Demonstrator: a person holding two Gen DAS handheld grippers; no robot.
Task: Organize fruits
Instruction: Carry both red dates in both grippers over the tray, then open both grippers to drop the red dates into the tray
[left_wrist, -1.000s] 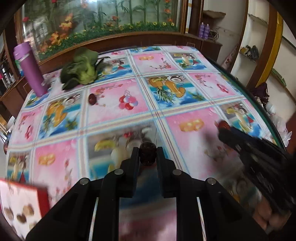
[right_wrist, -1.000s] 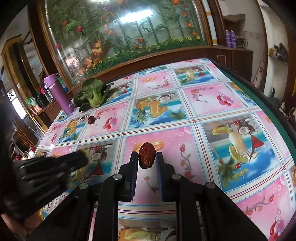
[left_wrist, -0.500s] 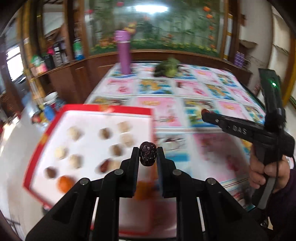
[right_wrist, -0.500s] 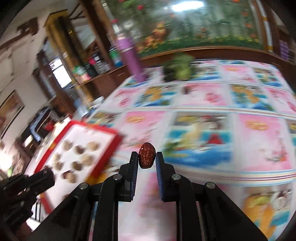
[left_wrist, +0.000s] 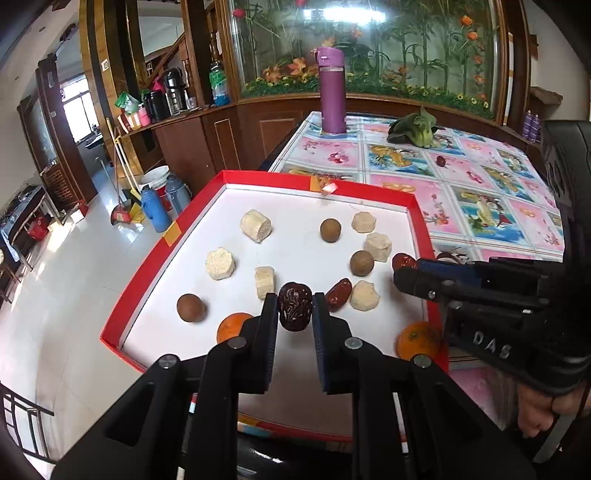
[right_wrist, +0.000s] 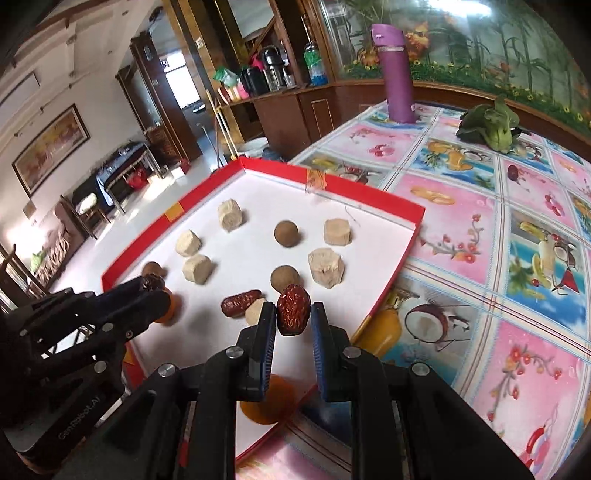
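Two oranges (left_wrist: 419, 339) are partly hidden behind the gripper bodies. The red-rimmed tray (left_wrist: 421, 225) holds pale cut pieces, brown round fruits and one loose red date (left_wrist: 339, 293). Left gripper (left_wrist: 294, 308) clamps a dark date (left_wrist: 294, 305) above the tray; right gripper (right_wrist: 293, 313) clamps a red date (right_wrist: 293, 309) likewise.

Left tool (left_wrist: 294, 309) hides pt of orange (left_wrist: 232, 326); right tool's (right_wrist: 293, 314) hides another (right_wrist: 267, 400).

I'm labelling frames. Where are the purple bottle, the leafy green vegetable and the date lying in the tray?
purple bottle (left_wrist: 332, 92), left wrist view, mid body.
leafy green vegetable (right_wrist: 491, 127), right wrist view, leaf centre.
date lying in the tray (right_wrist: 241, 302), right wrist view, its middle.
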